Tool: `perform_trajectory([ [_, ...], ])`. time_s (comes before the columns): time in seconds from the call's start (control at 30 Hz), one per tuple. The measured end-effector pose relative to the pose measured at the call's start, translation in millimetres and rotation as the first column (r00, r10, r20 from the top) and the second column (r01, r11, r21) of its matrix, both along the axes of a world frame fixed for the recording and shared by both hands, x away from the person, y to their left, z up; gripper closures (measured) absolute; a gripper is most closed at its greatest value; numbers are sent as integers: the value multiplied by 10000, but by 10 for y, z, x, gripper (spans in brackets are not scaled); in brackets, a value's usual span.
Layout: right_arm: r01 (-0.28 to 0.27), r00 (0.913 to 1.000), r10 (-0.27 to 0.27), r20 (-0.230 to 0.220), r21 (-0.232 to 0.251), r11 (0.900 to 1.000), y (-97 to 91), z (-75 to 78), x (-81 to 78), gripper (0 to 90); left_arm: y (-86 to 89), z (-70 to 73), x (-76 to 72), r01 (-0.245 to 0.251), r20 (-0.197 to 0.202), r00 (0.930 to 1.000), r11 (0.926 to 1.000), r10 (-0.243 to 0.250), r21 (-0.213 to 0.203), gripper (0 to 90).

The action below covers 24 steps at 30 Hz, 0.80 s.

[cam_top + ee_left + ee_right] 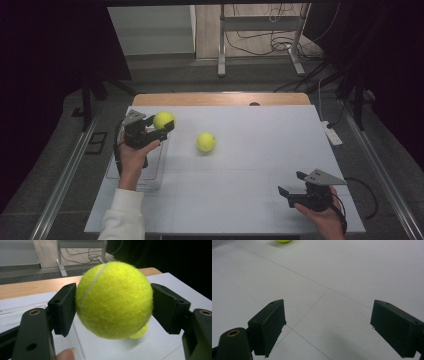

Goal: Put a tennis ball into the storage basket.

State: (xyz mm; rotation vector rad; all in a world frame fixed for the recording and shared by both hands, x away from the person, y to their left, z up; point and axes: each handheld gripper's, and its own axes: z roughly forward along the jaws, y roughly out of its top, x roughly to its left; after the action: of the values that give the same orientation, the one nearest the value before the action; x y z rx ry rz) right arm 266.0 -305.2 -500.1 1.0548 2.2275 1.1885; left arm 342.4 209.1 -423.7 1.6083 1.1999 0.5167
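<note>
The held tennis ball (114,300) is round, so it has no long axis to speak of; what gives it a direction is its white seam, which in the left gripper view curves from the top of the ball down and to the left toward the near pad. The left gripper (161,126) is clenched on this ball, one black pad pressed flat on each flank, and the ball sits lifted off the white board (250,200) rather than resting on it. In the high view the left hand (134,155) reaches in from the near edge of the board with the forearm in a pale sleeve (119,217), the wrist raised and the gripper pointing toward the far edge and slightly right; it hovers above a clear plastic tray (156,172) lying at the board's left side. The ball is bright yellow-green with a fuzzy felt nap, evenly lit. A second tennis ball (206,142) of the same colour rests on the board, to the right of the held one and apart from it; in the left gripper view a sliver of it peeks out under the held ball. The right gripper (290,184) is low at the board's near right corner, well away from both balls, held in the right hand (322,215), its jaws spread wide with nothing between them.
</note>
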Motion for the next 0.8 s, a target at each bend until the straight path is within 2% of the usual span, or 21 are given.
perform_trajectory([
  [0.23, -5, 10000, 5, -11, 15, 10000, -3, -1, 2, 131, 93, 1, 1, -176, 4, 9998, 9993, 176, -332, 266],
  [0.8, 28, 10000, -28, -9, 22, 10000, -18, 4, 2, 131, 204, 20, -15, -832, 53, 9965, 9965, 833, -67, 266],
])
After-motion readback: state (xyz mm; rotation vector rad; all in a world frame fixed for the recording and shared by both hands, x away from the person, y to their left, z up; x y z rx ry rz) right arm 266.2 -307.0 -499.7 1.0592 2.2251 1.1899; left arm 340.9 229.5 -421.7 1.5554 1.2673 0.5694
